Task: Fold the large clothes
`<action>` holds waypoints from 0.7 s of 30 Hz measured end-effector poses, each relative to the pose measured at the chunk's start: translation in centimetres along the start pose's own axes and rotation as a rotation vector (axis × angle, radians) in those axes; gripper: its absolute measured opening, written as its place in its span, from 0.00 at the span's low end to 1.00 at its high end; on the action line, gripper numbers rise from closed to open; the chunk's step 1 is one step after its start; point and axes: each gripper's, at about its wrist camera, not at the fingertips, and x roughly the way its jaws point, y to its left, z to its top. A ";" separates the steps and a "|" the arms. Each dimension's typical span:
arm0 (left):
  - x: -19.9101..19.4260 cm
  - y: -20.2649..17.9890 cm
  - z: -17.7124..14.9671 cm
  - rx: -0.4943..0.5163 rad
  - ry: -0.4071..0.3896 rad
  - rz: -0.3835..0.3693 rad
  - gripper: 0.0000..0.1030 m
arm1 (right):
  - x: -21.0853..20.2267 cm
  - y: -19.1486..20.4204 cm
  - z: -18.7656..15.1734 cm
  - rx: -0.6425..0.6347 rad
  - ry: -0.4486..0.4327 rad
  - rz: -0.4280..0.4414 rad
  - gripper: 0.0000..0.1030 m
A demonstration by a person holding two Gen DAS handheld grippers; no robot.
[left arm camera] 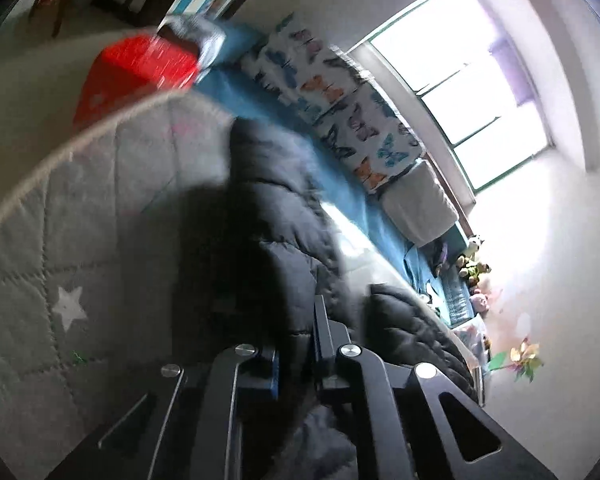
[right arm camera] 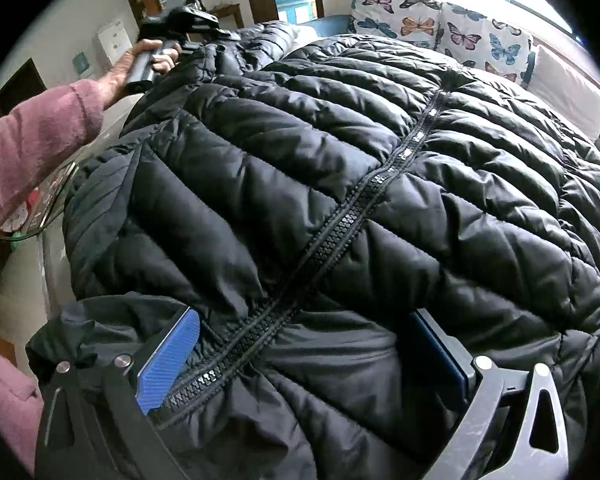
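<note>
A black quilted puffer jacket (right arm camera: 340, 140) lies spread out, front up, with its closed zipper (right arm camera: 340, 208) running toward me. My right gripper (right arm camera: 304, 356) stands open over the near hem. Its blue pads (right arm camera: 168, 360) are wide apart, with bunched fabric and the zipper between them. At the jacket's far left corner, a hand (right arm camera: 140, 64) in a pink sleeve (right arm camera: 32, 152) holds my left gripper (right arm camera: 180, 20). In the left wrist view, the left gripper (left arm camera: 300, 348) is shut on a fold of the jacket (left arm camera: 276, 208).
Butterfly-print cushions (right arm camera: 440, 24) and a white cushion (right arm camera: 568, 92) line the far side under a bright window (left arm camera: 460, 80). A grey quilted mat with white stars (left arm camera: 80, 240) lies under the jacket. A red box (left arm camera: 136, 76) stands beyond it, and soft toys (left arm camera: 474, 268) sit by the wall.
</note>
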 end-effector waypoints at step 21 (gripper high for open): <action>-16.4 -33.5 -28.3 0.886 -0.032 -0.199 0.09 | -11.0 -4.3 -3.5 0.267 -0.235 -0.095 0.99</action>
